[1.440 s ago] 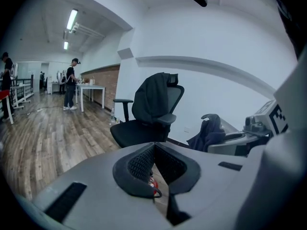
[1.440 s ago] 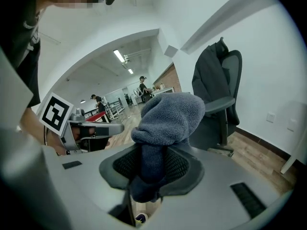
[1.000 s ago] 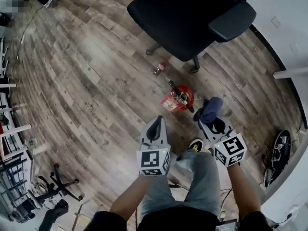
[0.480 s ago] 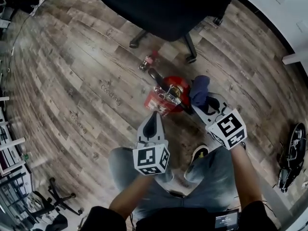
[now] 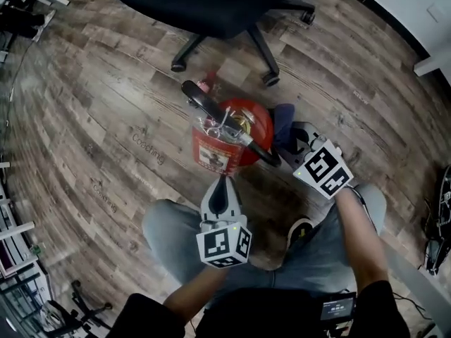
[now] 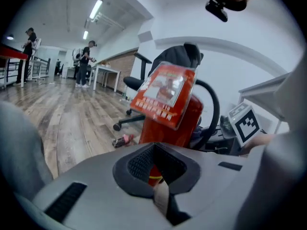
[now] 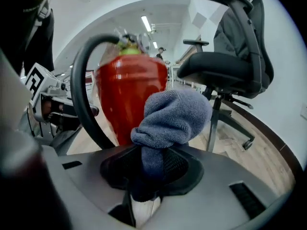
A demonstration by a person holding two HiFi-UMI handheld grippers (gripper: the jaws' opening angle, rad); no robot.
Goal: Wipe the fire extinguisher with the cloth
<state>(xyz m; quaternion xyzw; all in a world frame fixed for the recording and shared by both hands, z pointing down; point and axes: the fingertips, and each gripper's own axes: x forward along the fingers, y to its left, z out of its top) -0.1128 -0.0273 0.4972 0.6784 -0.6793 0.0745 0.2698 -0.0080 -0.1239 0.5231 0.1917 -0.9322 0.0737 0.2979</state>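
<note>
- Both grippers are nearing the red, black-hosed fire extinguisher (image 5: 245, 122).
- Right gripper (image 5: 294, 134) is pinching the blue-grey cloth (image 5: 283, 117) just right of it.
- Left gripper (image 5: 224, 183) is hovering, pressed together.

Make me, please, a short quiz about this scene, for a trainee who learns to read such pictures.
1. Multiple choice: what does the right claw hold?
A) a black hose
B) a blue cloth
C) nothing
2. True or false: the red fire extinguisher lies on its side on the wooden floor.
3. Short answer: which piece of furniture stands beyond the extinguisher in the head view?

Key
1. B: the claw is shut on the cloth.
2. False: it stands upright.
3. The black office chair.
</note>
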